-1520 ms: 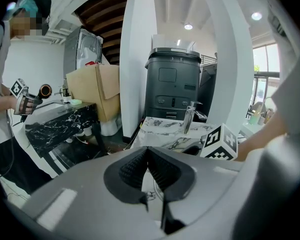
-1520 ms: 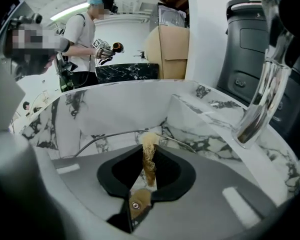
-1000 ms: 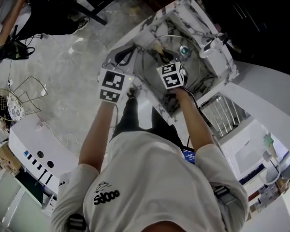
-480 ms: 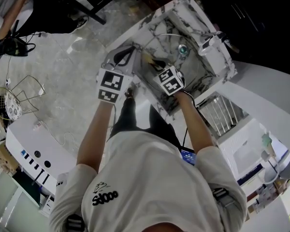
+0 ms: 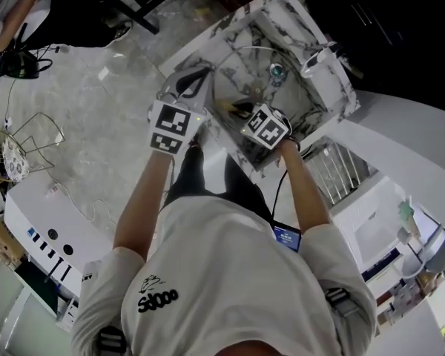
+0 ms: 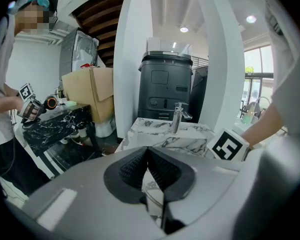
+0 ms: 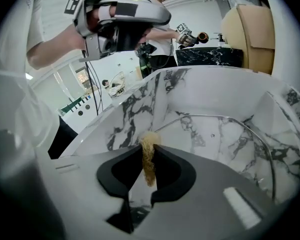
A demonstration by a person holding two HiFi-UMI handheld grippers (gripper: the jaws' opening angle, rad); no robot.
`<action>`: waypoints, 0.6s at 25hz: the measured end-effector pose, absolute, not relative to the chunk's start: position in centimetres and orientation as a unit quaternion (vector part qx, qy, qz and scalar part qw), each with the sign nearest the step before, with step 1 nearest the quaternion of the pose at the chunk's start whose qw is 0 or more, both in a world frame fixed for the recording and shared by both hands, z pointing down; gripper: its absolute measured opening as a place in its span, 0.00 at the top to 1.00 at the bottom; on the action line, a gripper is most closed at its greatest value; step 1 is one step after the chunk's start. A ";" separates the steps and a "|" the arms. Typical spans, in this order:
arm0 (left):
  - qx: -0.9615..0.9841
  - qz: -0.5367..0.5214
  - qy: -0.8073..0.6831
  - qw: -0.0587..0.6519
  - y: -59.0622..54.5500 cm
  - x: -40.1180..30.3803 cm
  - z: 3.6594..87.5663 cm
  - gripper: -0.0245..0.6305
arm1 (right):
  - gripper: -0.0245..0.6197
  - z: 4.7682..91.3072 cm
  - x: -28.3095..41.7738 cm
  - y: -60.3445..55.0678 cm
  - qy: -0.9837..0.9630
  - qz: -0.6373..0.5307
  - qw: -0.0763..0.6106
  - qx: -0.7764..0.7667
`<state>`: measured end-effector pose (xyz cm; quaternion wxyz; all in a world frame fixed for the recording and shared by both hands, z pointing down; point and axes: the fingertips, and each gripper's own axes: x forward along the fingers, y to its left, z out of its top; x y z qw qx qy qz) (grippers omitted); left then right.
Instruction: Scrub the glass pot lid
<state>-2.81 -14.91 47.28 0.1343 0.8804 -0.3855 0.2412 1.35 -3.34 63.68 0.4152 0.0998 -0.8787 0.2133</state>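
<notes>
right hand-held gripper [image 7: 149, 158] clamped on a tan scrubber [image 7: 150, 140] beside the glass pot lid [image 7: 215, 116] in the marble sink [image 7: 135, 109]; left hand-held gripper [image 6: 147, 153] jaws pressed together

Test lab: marble sink [image 7: 200, 94], cardboard box [image 6: 90, 94]

Glossy marble-veined sink [image 7: 135, 109], clear glass lid [image 7: 215, 149] with metal rim, coarse fibrous scrubber [image 7: 148, 156], perhaps loofah

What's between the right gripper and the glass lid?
A tan fibrous scrubber, clamped in the right gripper, pokes out toward the glass lid; the right gripper view shows it.
</notes>
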 end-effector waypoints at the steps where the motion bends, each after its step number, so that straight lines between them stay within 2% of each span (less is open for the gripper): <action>1: 0.881 0.242 -0.385 0.134 -14.8 -2.8 47.3 0.95 | 0.88 63.7 1.5 -2.8 -0.878 0.216 0.418 0.089; 10: 0.879 0.249 -0.383 0.135 -14.0 -2.9 47.7 0.95 | 0.88 63.5 4.0 0.8 -0.862 0.217 0.457 0.004; 15: 0.882 0.253 -0.376 0.131 -13.8 -2.3 47.8 0.95 | 0.88 63.8 5.5 -0.1 -0.859 0.219 0.462 0.025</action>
